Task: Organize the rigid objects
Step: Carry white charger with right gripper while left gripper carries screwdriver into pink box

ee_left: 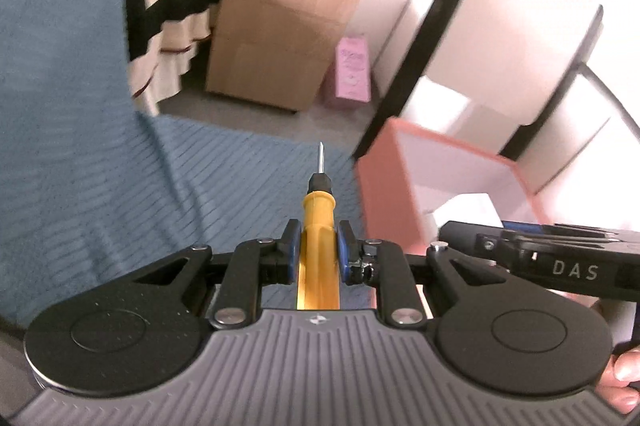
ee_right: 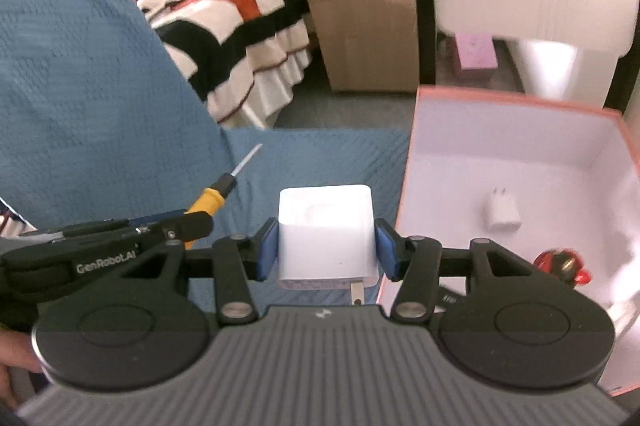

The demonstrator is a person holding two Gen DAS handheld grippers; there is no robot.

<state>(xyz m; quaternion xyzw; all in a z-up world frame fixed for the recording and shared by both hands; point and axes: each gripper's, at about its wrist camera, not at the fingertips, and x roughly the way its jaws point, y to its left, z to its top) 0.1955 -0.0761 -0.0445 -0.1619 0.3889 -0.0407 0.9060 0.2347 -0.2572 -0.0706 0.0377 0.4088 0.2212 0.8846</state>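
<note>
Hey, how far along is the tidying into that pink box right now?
Partly done. Already in the pink box: a small white charger and a red object. In hand: the left gripper is shut on the yellow screwdriver, and the right gripper is shut on the white adapter cube, both beside the box over the blue cover. Left: dropping both in.

Your left wrist cam sits right behind its gripper [ee_left: 318, 246], looking forward and a bit down over the blue blanket [ee_left: 248, 182], with the pink box [ee_left: 384, 194] off to the right. Your right wrist cam does the same from behind its own gripper [ee_right: 326, 246], closer to that box [ee_right: 408, 186]. Both views share the blanket, the box, the screwdriver [ee_left: 318, 218], the striped bed [ee_left: 172, 6] and the wooden cabinet [ee_left: 280, 38] at the back.
</note>
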